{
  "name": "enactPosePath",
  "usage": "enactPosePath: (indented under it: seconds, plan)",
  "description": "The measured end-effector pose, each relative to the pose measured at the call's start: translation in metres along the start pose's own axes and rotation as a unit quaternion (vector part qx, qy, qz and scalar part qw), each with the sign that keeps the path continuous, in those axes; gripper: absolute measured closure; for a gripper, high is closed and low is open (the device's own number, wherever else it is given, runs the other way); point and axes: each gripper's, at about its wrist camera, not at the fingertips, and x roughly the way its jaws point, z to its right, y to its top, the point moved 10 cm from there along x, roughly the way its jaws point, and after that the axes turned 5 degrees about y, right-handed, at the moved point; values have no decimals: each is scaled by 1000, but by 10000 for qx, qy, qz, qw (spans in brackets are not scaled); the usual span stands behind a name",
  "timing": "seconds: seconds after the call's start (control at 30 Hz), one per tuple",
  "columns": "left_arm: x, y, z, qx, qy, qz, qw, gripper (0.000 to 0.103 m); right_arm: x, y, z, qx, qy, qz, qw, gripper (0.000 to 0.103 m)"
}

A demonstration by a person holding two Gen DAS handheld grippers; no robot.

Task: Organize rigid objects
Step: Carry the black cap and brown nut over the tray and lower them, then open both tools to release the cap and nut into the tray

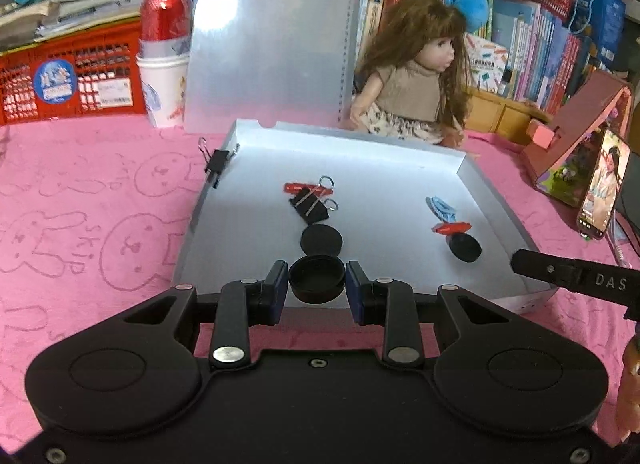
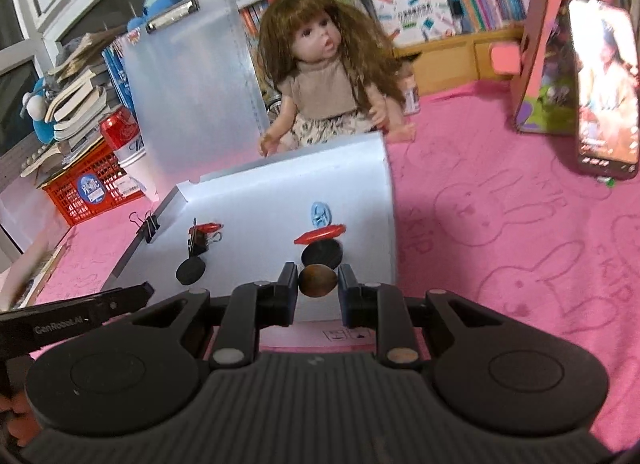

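A shallow white tray point(image 1: 400, 155) lies on the pink cloth. In it are a black binder clip point(image 1: 310, 201) over a red cap point(image 1: 296, 186), a black round cap point(image 1: 321, 240), a blue cap point(image 1: 440, 207), a red cap point(image 1: 452, 227) and another black cap point(image 1: 465, 248). My left gripper point(image 1: 317, 282) is shut on a black round cap point(image 1: 317, 278) at the tray's near edge. My right gripper point(image 2: 318, 284) is shut on a brown round disc point(image 2: 318, 281), near the tray's point(image 2: 280, 183) front right, just before a black cap point(image 2: 322, 254).
A second binder clip point(image 1: 218, 161) is clamped on the tray's left rim. A doll point(image 1: 412, 75) sits behind the tray. A clipboard point(image 1: 272, 35), cup with red can point(image 1: 164, 63), red crate point(image 1: 68, 79), books, and a phone point(image 1: 604, 187) stand around.
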Motion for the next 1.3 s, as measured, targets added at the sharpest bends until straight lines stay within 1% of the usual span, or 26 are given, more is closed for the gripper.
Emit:
enactPosePath:
  seconds: [0.07,0.1,0.13,0.17,0.23,0.5,0.73,0.9,1.03,1.13,1.23,1.27,1.3]
  plan:
    - [8,1,1,3,-14,-146,9999,73,9,1,0,23,-21,-195,9998,78]
    - [13,1,1,28,-41,-243,9997,73,18,1,-2,17,-35,-395,9992,78]
    - [17,1,1,34,-66,-339,9994,73,18,1,-2,17,-35,-395,9992,78]
    - [22,1,1,39,-77,-436,9990,73,25,1,-1,4,-117,-529,9985,78]
    - [29,1,-1,38,-46,-537,9985,73,27,1,-1,-18,-156,-549,9984,78]
    - [41,8,6,254,26,-454,9986,73,41,-3,-1,-193,-274,-631,9974,78]
    - [52,17,9,313,117,-386,9987,73,50,3,0,-296,-311,-741,9963,78]
    - [59,22,8,358,243,-323,9985,73,55,8,2,-257,-336,-719,9965,78]
    - [57,21,9,410,268,-289,9984,73,56,9,3,-219,-306,-691,9969,78]
    - [52,16,8,422,203,-307,9984,73,52,7,2,-197,-219,-726,9969,78]
    - [48,12,8,498,181,-295,9982,73,49,2,-1,-394,-178,-821,9957,76]
    - [47,11,9,538,197,-280,9980,73,48,0,-4,-561,-226,-829,9947,74]
    - [46,11,9,562,214,-271,9978,73,48,0,-4,-561,-226,-829,9947,73]
